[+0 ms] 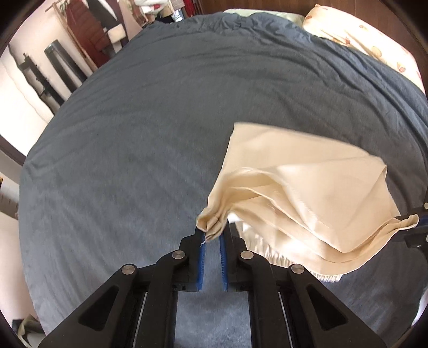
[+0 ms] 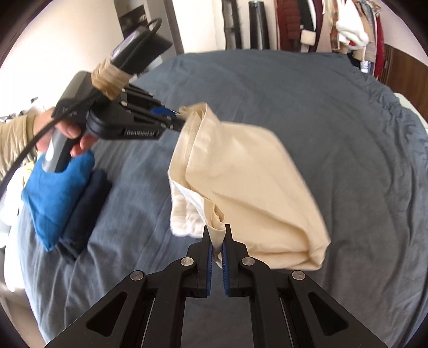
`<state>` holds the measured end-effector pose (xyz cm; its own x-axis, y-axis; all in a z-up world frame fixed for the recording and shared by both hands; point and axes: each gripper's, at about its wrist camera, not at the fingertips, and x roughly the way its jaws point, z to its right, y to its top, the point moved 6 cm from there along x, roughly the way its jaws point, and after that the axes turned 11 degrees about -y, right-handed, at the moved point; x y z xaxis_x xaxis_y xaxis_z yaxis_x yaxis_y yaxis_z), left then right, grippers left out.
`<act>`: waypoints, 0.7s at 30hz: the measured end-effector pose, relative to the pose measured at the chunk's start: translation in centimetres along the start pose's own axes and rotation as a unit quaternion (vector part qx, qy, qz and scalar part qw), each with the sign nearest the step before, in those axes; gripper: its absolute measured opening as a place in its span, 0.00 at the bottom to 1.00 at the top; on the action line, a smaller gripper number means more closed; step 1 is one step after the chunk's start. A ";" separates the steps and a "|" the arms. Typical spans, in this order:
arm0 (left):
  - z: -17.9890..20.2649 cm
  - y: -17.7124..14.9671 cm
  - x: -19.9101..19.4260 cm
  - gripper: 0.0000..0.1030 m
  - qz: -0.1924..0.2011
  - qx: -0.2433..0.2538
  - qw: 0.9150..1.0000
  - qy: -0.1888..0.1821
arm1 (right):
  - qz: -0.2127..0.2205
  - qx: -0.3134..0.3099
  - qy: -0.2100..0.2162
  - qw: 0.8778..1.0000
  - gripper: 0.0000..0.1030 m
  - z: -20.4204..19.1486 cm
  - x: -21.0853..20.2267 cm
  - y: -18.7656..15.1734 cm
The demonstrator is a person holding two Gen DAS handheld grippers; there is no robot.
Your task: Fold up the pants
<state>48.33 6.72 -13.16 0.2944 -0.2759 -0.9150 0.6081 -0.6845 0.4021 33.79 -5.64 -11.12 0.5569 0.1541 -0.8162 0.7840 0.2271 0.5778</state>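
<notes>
- At the far left of my right wrist view I see the person's hand (image 2: 67,139) wrapped around the handle of my left gripper (image 2: 179,119), which reaches in from the upper left of the frame
- Under that hand, at mid-left, a folded blue garment (image 2: 50,198) lies on the bed with a folded navy garment (image 2: 85,211) touching its right side
- My left gripper pinches a bunched corner of the cream pants (image 2: 248,192); in the left wrist view the same left gripper (image 1: 213,235) sits at lower centre, its blue pads (image 1: 202,257) nipping a wad of the pants (image 1: 307,192) right at the tips
- The pants hang between the two tools, lifted off the grey bed cover (image 1: 149,128), with folded layers sagging toward the lower right of the left wrist frame and a white inner lining showing beneath
- My right gripper (image 2: 217,241) at lower centre of its own view is pressed onto another corner of the cloth, fabric caught between the blue pads
- At the right edge of the left wrist view I can just make out the right gripper (image 1: 417,227) meeting the far corner of the pants
- A floral pillow (image 1: 361,40) lies at the upper right of that frame
- Hanging clothes (image 2: 334,24) line the top right of the right wrist view
</notes>
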 end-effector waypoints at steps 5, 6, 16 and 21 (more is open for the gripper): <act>-0.2 -2.3 0.6 0.12 -0.024 -0.021 0.999 0.017 | -0.026 -0.017 0.001 1.000 0.07 -1.3 0.9 -2.1; -0.3 -2.7 0.6 0.12 -0.031 -0.026 0.999 0.023 | -0.028 -0.020 -0.001 0.999 0.07 -1.5 1.1 -2.1; -0.1 -4.6 -2.7 0.37 -0.023 -0.037 0.995 0.086 | -0.059 -0.057 -0.016 0.997 0.20 -3.0 1.2 -4.7; 1.0 -4.3 -3.5 0.41 -0.012 -0.009 0.997 0.074 | -0.040 -0.050 -0.022 0.998 0.28 -3.8 -1.6 -5.0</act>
<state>43.92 9.94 -11.76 0.3847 -0.1570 -0.9096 0.6284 -0.6772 0.3827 27.96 -3.40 -12.74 0.5072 0.0890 -0.8572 0.7962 0.3324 0.5056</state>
